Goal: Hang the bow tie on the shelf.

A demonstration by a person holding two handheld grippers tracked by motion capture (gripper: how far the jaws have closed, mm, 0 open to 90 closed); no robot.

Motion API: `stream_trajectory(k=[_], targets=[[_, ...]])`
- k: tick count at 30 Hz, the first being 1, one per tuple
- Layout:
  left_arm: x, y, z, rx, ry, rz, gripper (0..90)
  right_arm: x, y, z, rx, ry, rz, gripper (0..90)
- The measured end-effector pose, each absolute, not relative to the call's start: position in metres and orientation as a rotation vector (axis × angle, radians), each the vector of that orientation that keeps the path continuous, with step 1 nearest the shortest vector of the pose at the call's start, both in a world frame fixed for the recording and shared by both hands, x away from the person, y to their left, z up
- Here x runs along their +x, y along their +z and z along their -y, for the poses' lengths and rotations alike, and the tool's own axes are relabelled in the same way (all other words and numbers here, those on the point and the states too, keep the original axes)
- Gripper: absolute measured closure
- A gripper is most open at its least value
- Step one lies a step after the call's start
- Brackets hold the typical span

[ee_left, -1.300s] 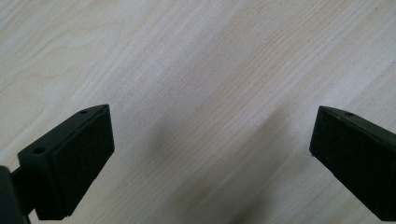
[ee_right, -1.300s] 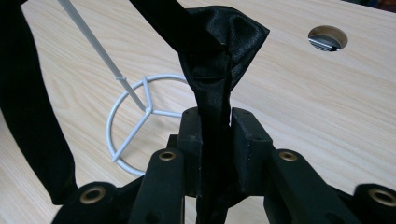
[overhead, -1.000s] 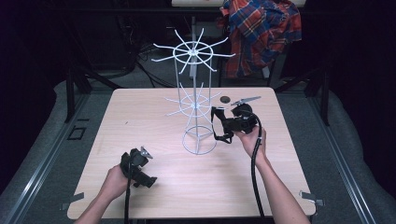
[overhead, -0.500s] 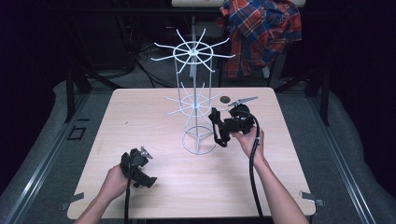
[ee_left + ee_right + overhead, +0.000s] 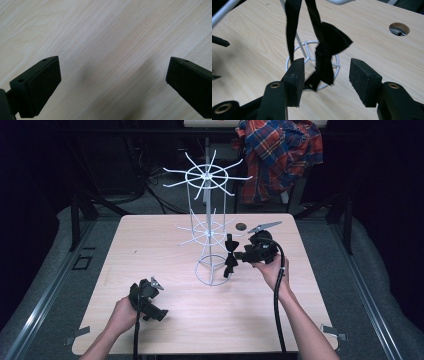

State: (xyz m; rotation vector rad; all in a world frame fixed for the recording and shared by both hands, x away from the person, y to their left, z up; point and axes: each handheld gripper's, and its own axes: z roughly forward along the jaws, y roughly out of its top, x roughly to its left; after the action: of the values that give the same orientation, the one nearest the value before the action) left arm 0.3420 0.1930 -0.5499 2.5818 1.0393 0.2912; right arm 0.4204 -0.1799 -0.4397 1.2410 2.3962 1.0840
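A white wire rack (image 5: 207, 227) stands mid-table, with two tiers of spokes on a pole and a ring base (image 5: 312, 61). A black bow tie (image 5: 231, 256) hangs by its strap from the lower tier, down to the base. In the right gripper view the bow tie (image 5: 329, 45) dangles just ahead of and between the jaws, untouched. My right gripper (image 5: 241, 256) (image 5: 325, 77) is open and points left at it. Near the front left, my left gripper (image 5: 152, 306) (image 5: 112, 82) is open and points down at bare wood.
The light wooden table (image 5: 150, 240) has a round cable hole (image 5: 241, 226) (image 5: 399, 28) behind the right gripper. A plaid shirt (image 5: 280, 155) hangs beyond the far edge. Black cables trail from both grippers toward the near edge. Dark floor surrounds the table.
My right gripper has shifted only slightly beside the rack; the bow tie hangs in the same place. The left gripper has not moved.
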Motion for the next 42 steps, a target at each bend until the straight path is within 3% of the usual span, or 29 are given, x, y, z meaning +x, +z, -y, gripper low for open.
stream_trajectory(k=[27, 42], targets=[[0.342, -0.550, -0.192, 2.587, 0.297, -1.045, 0.0, 0.358, -0.414, 0.224, 1.179, 0.965, -2.485, 16.7], [0.342, -0.550, -0.191, 2.594, 0.302, -1.050, 0.0, 0.313, -0.437, 0.253, 1.192, 0.887, -2.570, 8.1]])
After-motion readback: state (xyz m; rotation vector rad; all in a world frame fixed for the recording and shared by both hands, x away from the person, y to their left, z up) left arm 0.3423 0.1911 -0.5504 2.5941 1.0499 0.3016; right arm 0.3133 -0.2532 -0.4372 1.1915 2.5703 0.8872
